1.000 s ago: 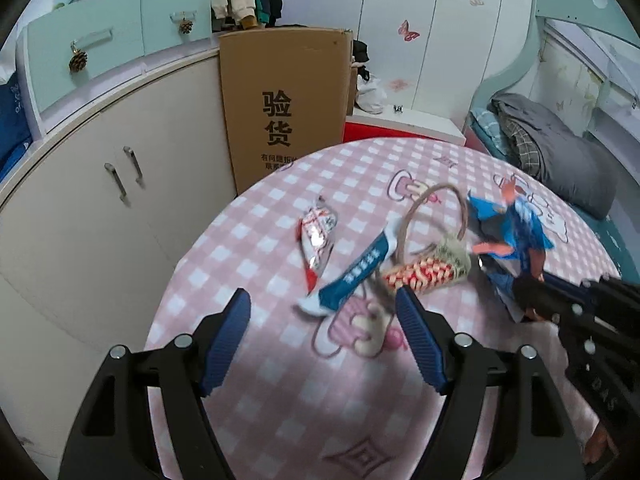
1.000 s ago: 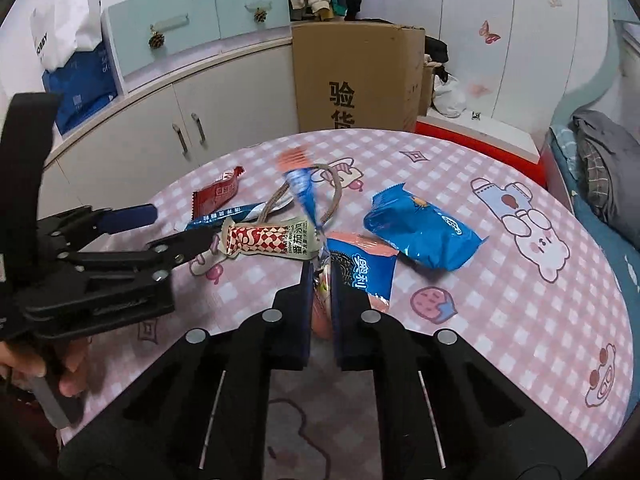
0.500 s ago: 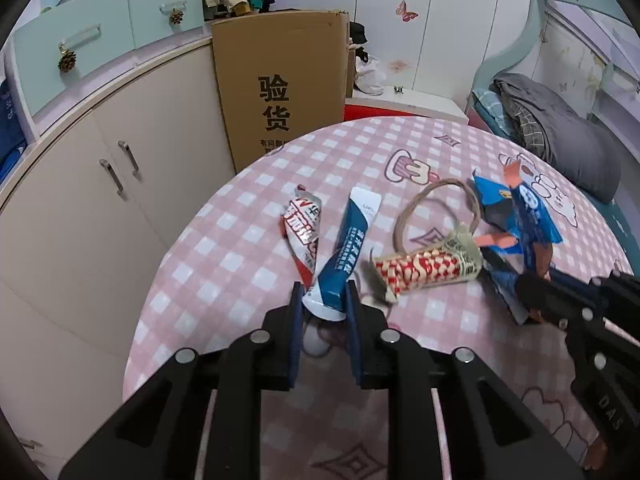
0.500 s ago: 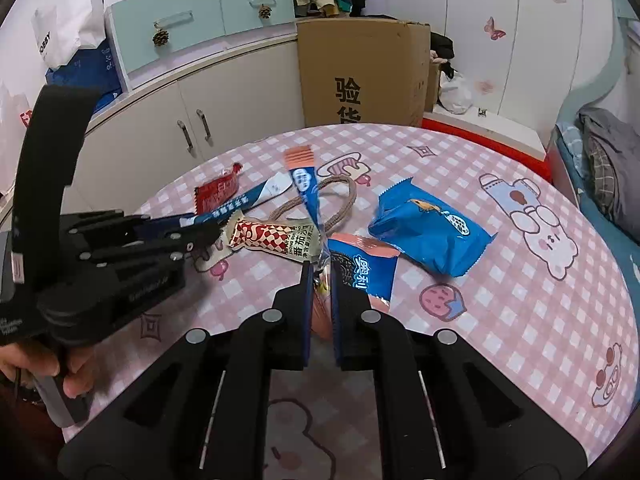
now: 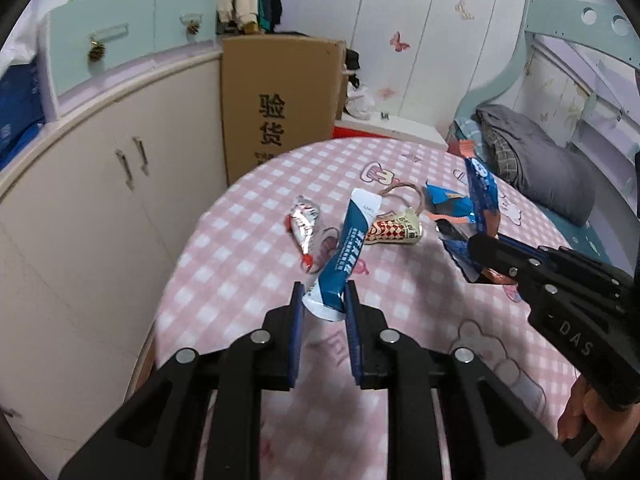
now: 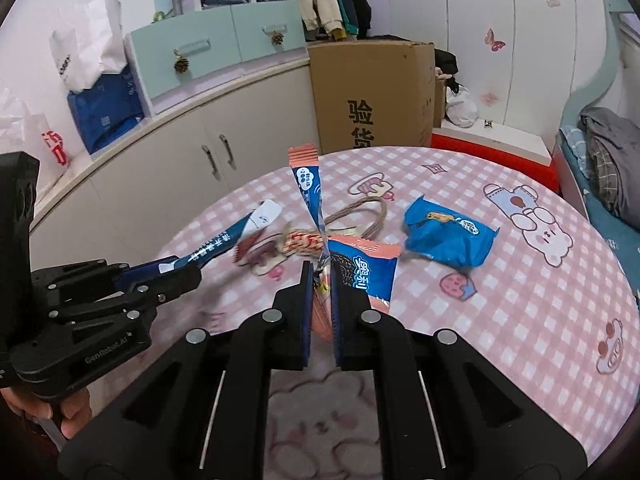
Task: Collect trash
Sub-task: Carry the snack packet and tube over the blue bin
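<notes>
Wrappers up: long blue-and-white sachet (image 5: 347,256) clamped by its tail in the left tongs (image 5: 322,304), just closed; blue-and-orange cookie wrapper (image 6: 310,196) pinched in the right tongs (image 6: 321,280), above the pink checked table (image 6: 520,288). Thin end-grips could slip, dropping either.

We read 验货 in black on the cardboard box (image 5: 280,96). The right gripper (image 5: 456,234) bears "DAS" on its body; the left gripper (image 6: 188,270) bears "GenRobot.AI", partly blurred. Print on the wrappers is too small to read.
</notes>
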`<state>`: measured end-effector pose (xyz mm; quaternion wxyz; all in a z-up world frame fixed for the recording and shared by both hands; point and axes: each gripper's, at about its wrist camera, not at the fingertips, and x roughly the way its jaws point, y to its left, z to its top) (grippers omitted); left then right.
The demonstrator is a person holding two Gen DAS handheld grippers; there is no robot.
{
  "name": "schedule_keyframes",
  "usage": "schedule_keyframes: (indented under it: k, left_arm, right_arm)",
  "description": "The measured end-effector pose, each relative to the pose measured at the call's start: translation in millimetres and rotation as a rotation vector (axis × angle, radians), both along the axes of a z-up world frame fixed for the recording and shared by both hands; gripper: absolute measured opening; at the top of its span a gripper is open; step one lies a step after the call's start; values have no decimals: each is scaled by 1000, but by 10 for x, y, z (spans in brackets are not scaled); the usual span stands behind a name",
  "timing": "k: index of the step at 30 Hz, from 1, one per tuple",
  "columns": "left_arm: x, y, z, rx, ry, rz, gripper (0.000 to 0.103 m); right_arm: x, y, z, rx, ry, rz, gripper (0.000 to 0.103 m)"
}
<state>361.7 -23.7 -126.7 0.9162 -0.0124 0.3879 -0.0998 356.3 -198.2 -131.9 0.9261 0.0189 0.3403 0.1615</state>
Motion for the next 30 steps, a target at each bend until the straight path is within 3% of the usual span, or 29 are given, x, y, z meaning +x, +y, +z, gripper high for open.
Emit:
schedule_keyframes:
  k: [8,14,17,23,30]
  left_arm:
    - [-532,351,259,-22,-52,80,19]
    - [-954,852,351,-52,-66,181,19]
    - [-1171,1181,313,-64,-69,254,19]
    - [-1494,1803,54,-72,-22,377,19]
    - [-1651,2462,-459,-96,97,478,19]
  right_arm:
    - [-444,217,312,26,-29,55,8]
    - [-763,683,401,48,-34,153,8]
    - [-934,1116,358,39,-29,239,8]
    - [-1159,1928,152,42,14,388,8]
    - [-1258,2614,-223,30,81,493,9]
